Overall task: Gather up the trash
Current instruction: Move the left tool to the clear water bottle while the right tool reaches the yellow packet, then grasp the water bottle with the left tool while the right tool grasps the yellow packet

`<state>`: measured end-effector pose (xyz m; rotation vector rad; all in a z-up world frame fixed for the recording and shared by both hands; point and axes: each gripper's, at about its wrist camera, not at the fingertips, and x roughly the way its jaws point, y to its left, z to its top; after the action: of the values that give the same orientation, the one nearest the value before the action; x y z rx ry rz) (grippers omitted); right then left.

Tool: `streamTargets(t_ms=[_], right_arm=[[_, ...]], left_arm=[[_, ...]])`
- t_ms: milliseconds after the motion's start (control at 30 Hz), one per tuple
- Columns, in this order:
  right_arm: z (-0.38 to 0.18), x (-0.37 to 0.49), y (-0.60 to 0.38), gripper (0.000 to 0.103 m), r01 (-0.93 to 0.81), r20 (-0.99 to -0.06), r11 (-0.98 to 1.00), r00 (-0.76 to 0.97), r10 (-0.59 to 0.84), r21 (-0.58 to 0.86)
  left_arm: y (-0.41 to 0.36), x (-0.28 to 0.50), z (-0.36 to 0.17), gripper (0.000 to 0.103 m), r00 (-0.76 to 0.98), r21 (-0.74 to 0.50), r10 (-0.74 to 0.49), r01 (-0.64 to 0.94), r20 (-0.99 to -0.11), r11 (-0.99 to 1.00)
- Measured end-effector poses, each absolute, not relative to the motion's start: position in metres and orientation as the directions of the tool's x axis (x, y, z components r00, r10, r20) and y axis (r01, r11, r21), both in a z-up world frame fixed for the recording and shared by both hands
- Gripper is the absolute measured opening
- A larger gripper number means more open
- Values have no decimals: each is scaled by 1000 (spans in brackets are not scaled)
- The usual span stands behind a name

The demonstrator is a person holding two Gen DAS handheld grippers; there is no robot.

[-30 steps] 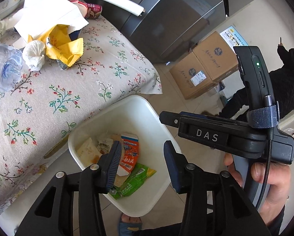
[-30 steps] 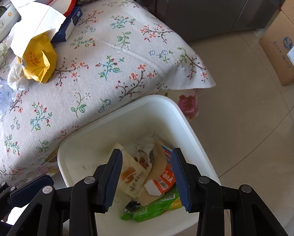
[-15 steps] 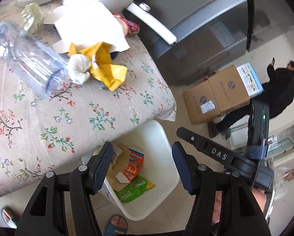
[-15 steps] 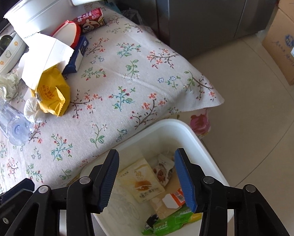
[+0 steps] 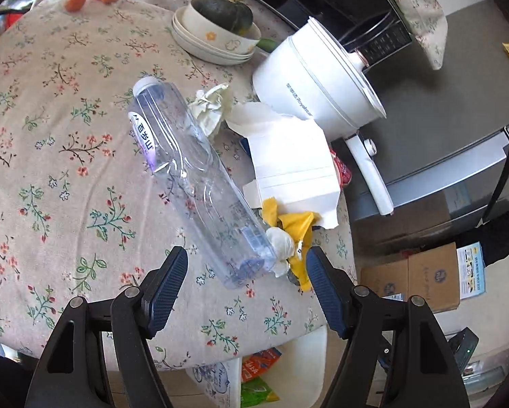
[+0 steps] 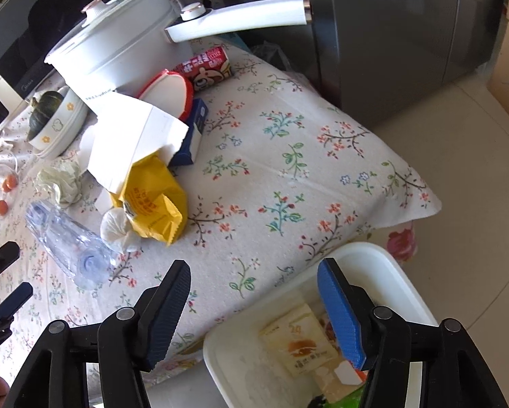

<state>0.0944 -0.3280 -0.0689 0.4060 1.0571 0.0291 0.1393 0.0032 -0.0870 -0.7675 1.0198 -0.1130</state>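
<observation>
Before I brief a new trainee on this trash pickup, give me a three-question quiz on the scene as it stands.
1. True or false: the left gripper is shut on the clear plastic bottle.
2. Which lies against the bottle's base? A) the crumpled white wad B) the dark squash in the bowl C) the oranges
3. Fill in: the white bin, already holding wrappers, sits on the floor under the ____ gripper.

Key
1. False: both its jaws stand open, the bottle lying on the tablecloth ahead of them.
2. A
3. right
</observation>
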Motion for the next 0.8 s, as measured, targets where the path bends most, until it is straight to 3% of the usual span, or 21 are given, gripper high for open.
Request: streamTargets(t_ms=[367, 500, 800], right_arm=[[-72, 119, -325, 70, 190, -814, 881, 502, 292, 434], [-75, 127, -322, 70, 192, -810, 868, 494, 317, 457], [-81, 136, -319, 70, 173, -810, 866, 474, 344, 469]], left_arm=[[40, 165, -121, 75, 538, -681, -435, -447, -722, 580], [41, 173, -127, 83, 546, -701, -451, -452, -706, 551], [16, 197, -148, 84, 481, -622, -405, -491, -778, 610]])
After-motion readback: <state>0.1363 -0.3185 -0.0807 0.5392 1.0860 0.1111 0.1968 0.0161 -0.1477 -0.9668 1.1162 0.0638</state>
